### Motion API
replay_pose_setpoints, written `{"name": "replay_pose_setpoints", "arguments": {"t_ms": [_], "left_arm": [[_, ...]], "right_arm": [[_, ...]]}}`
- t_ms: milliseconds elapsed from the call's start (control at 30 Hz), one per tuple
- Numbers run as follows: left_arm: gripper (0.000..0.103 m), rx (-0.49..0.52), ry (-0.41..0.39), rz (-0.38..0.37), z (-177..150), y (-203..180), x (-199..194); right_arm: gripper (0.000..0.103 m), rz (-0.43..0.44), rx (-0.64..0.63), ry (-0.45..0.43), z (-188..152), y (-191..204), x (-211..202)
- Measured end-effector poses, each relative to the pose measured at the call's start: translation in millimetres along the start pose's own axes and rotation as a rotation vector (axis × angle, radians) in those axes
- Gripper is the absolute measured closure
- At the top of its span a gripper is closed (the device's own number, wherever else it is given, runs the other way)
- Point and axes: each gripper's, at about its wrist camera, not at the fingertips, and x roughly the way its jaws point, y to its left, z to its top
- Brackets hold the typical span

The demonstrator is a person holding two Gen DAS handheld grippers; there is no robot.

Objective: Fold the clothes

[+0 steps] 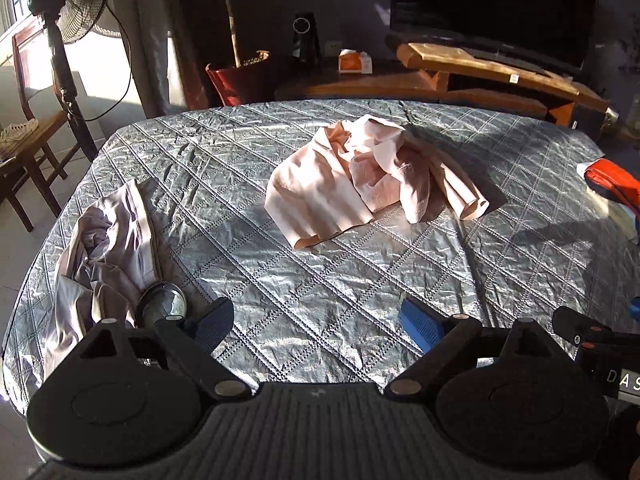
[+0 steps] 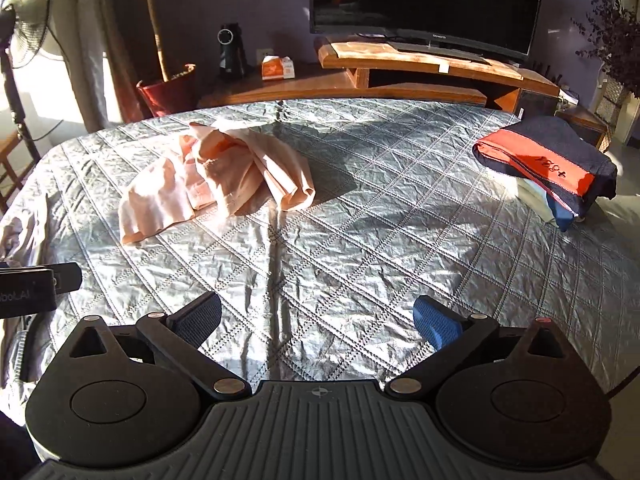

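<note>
A crumpled pale pink garment (image 1: 360, 176) lies in a heap near the middle of the quilted grey bed cover (image 1: 320, 280); it also shows in the right wrist view (image 2: 216, 178), left of centre. My left gripper (image 1: 318, 322) is open and empty, above the near part of the cover, well short of the pink garment. My right gripper (image 2: 318, 322) is open and empty too, over the near cover. A rumpled lilac garment (image 1: 100, 256) lies at the cover's left edge. A folded stack topped by a dark and orange garment (image 2: 548, 164) sits at the right edge.
A round mirror-like disc (image 1: 162, 304) lies by the lilac garment. Beyond the bed stand a wooden TV stand (image 2: 420, 64) with a TV (image 2: 428, 0), a potted plant (image 2: 168, 92), a floor fan (image 1: 72, 4) and a wooden chair (image 1: 28, 120).
</note>
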Motion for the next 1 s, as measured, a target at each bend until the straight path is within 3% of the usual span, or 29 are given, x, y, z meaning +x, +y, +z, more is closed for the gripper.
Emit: {"name": "replay_pose_setpoints", "arguments": {"t_ms": [100,167,367,533,767,1000], "left_arm": [[0.012,-0.081,-0.046,-0.051,6,11,-32],[0.012,-0.08,-0.028,-0.033,5,7,-48],[0.01,0.041,-0.021,0.015,-16,11,-61],[0.006,-0.001,-0.009,-0.006,-26,3,-71],[0.006,0.053,-0.03,-0.001,-28,-11,-81],[0.005,0.053,-0.034,-0.005,-25,11,-72]], "right_arm": [[0.0,0.003,-0.028,-0.009,-6,-2,-31],[0.0,0.009,-0.033,-0.019,-10,-5,-48],[0.0,0.028,-0.044,-0.028,-19,-7,-78],[0.0,0.064,-0.026,-0.04,-19,-7,-94],[0.0,0.1,-0.015,-0.024,-23,-8,-101],[0.0,0.111,0.01,0.044,-34,-18,-102]]}}
